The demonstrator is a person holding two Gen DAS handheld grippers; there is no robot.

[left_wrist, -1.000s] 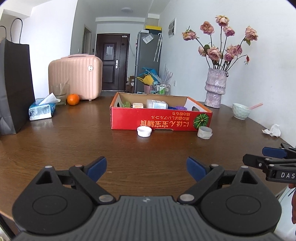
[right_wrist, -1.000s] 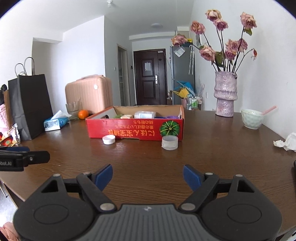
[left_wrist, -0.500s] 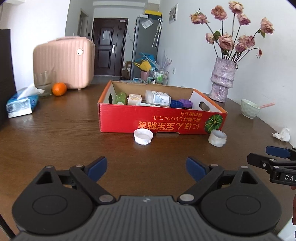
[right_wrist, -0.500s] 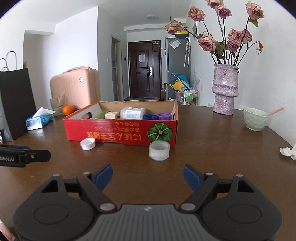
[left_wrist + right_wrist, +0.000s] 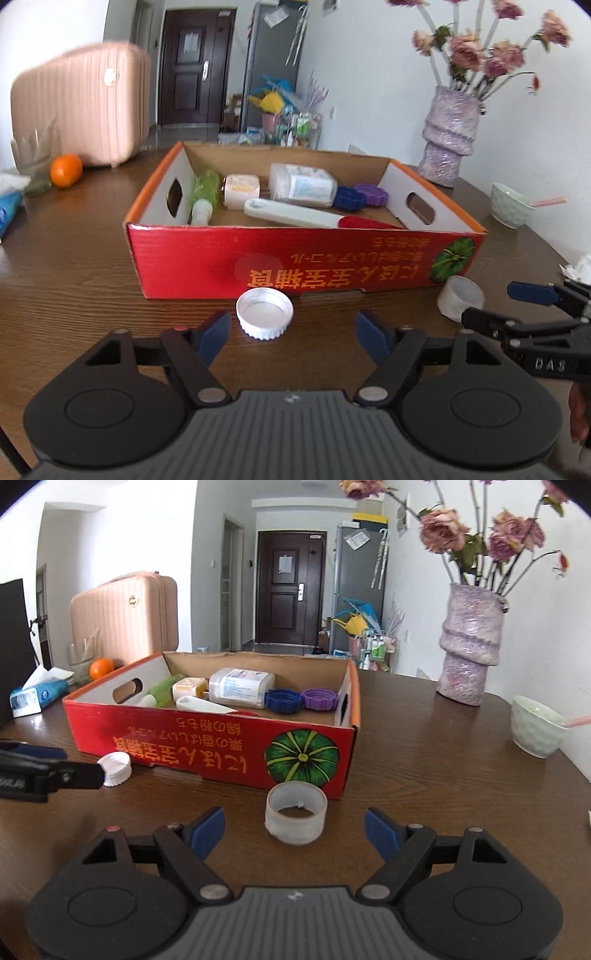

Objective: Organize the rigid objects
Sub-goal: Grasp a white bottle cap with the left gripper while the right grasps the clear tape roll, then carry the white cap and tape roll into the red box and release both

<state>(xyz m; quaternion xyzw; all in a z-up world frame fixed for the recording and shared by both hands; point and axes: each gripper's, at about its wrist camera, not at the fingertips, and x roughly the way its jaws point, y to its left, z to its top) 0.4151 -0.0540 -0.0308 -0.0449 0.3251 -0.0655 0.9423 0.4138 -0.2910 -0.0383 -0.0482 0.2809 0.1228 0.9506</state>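
A red cardboard box (image 5: 207,258) (image 5: 166,738) stands on the brown table and holds bottles, a white-handled tool, a blue lid and a purple lid. A white screw cap (image 5: 265,312) (image 5: 115,769) lies upside down before the box. My left gripper (image 5: 293,335) is open, with the cap just ahead between its blue fingertips. A translucent white ring (image 5: 296,816) (image 5: 460,298) lies near the box's pumpkin corner. My right gripper (image 5: 294,830) is open, with the ring just ahead between its fingertips.
A pink suitcase (image 5: 79,107), a glass and an orange (image 5: 66,170) stand at the back left, with a tissue pack (image 5: 35,696). A purple vase of roses (image 5: 469,648) and a pale green bowl (image 5: 537,725) are at the right. Crumpled tissue lies near the right edge.
Both grippers have moved forward toward the box. The white cap and the ring now sit close in front of the fingertips. Both stay open.
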